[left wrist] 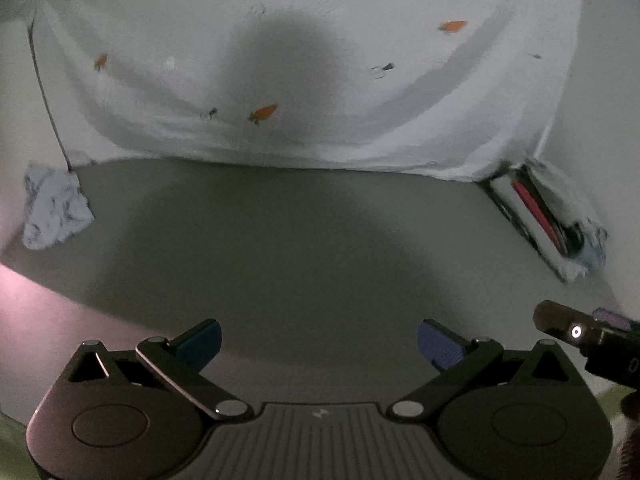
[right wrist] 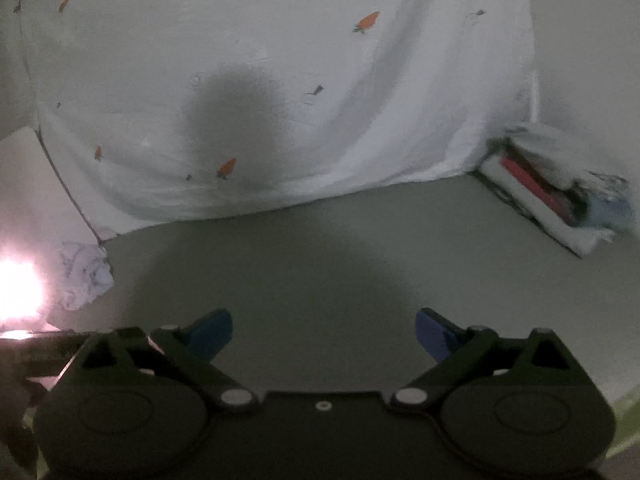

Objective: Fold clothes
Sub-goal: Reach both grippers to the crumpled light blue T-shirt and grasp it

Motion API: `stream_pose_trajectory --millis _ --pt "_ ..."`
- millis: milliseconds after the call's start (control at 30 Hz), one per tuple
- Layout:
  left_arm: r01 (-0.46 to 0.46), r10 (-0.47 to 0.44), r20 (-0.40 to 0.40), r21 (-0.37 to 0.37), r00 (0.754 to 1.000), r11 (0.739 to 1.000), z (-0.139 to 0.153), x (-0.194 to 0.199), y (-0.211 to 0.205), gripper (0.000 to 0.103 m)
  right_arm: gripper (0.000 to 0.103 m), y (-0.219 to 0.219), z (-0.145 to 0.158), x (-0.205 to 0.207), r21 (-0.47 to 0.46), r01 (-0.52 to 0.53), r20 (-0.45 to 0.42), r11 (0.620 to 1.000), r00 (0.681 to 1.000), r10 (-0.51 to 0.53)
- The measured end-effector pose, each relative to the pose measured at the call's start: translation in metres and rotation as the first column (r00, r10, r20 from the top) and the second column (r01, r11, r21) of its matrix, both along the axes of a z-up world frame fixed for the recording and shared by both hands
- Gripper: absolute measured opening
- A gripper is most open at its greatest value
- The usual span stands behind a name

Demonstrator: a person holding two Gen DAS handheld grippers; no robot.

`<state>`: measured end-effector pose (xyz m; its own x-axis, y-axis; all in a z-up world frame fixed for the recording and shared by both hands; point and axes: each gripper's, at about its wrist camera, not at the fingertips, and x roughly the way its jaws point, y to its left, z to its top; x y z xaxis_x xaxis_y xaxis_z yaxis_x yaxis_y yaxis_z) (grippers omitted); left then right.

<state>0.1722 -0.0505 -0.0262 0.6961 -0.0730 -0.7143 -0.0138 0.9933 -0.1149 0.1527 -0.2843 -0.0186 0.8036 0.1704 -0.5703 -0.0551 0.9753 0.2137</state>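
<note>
A crumpled white cloth with a blue-grey pattern (left wrist: pixel 54 210) lies on the grey surface at the far left; it also shows in the right wrist view (right wrist: pixel 86 278). A folded stack of clothes (left wrist: pixel 560 216) with a red layer lies at the far right, also in the right wrist view (right wrist: pixel 560 192). My left gripper (left wrist: pixel 320 346) is open and empty above the grey surface. My right gripper (right wrist: pixel 324 336) is open and empty too. Part of the right gripper's body (left wrist: pixel 588 336) shows at the right edge of the left wrist view.
A white sheet with small orange carrot prints (left wrist: pixel 320 80) hangs behind the grey surface (left wrist: pixel 300 240), also in the right wrist view (right wrist: pixel 280 80). A bright glare (right wrist: pixel 16 292) sits at the left. The gripper shadows fall on the sheet and the surface.
</note>
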Motion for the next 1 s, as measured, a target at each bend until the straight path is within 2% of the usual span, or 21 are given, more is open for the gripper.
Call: stream_pose_trajectory --millis 100,133,167,200,267,300,433,500,567,667,767,833,933,1000 --pt "-0.075 0.075 -0.032 0.01 0.997 0.997 -0.008 0.033 0.012 0.103 0.094 0.003 -0.01 0.042 -0.031 -0.067 -0.01 0.997 0.998 0.067" --pt "-0.102 0.103 -0.039 0.014 0.994 0.995 -0.011 0.042 0.02 0.102 0.09 0.007 -0.015 0.056 -0.04 -0.093 -0.024 0.995 0.995 0.092" --pt "-0.137 0.138 -0.044 0.015 0.989 0.99 -0.015 0.051 0.03 0.101 0.078 0.01 -0.02 0.069 -0.047 -0.118 -0.039 0.992 0.992 0.116" --pt "-0.178 0.179 -0.049 0.011 0.983 0.984 -0.018 0.059 0.039 0.101 0.072 0.015 -0.025 0.082 -0.052 -0.14 -0.053 0.989 0.989 0.137" --pt "-0.257 0.256 -0.059 0.002 0.965 0.966 -0.024 0.073 0.06 0.095 0.069 0.026 -0.033 0.104 -0.056 -0.179 -0.072 0.982 0.982 0.175" --pt "-0.298 0.298 -0.066 0.007 0.952 0.954 -0.026 0.08 0.073 0.094 0.065 0.033 -0.036 0.114 -0.059 -0.197 -0.076 0.979 0.978 0.193" --pt "-0.399 0.405 -0.056 0.092 0.913 0.912 -0.038 0.107 0.129 0.078 0.05 0.079 -0.052 0.155 -0.087 -0.263 -0.108 0.961 0.961 0.254" --pt "-0.436 0.444 -0.027 0.141 0.896 0.889 -0.043 0.118 0.162 0.069 0.049 0.105 -0.057 0.172 -0.097 -0.287 -0.119 0.953 0.954 0.275" --pt "-0.481 0.49 0.001 0.198 0.872 0.854 -0.051 0.134 0.202 0.057 0.049 0.138 -0.062 0.191 -0.132 -0.313 -0.133 0.94 0.946 0.296" --pt "-0.539 0.557 0.01 0.269 0.83 0.798 -0.069 0.17 0.279 0.048 0.049 0.19 -0.07 0.215 -0.185 -0.336 -0.157 0.924 0.938 0.309" --pt "-0.606 0.635 0.033 0.34 0.772 0.719 -0.098 0.205 0.358 0.047 0.049 0.243 -0.083 0.242 -0.22 -0.357 -0.187 0.908 0.929 0.32" --pt "-0.625 0.667 0.036 0.391 0.744 0.676 -0.121 0.23 0.408 0.047 0.049 0.278 -0.093 0.261 -0.247 -0.373 -0.211 0.894 0.921 0.326" --pt "-0.628 0.689 0.024 0.436 0.724 0.645 -0.157 0.263 0.469 0.048 0.049 0.326 -0.105 0.291 -0.27 -0.398 -0.242 0.877 0.909 0.339" --pt "-0.612 0.677 0.004 0.43 0.736 0.664 -0.172 0.277 0.492 0.048 0.051 0.353 -0.111 0.31 -0.265 -0.422 -0.248 0.867 0.899 0.362"
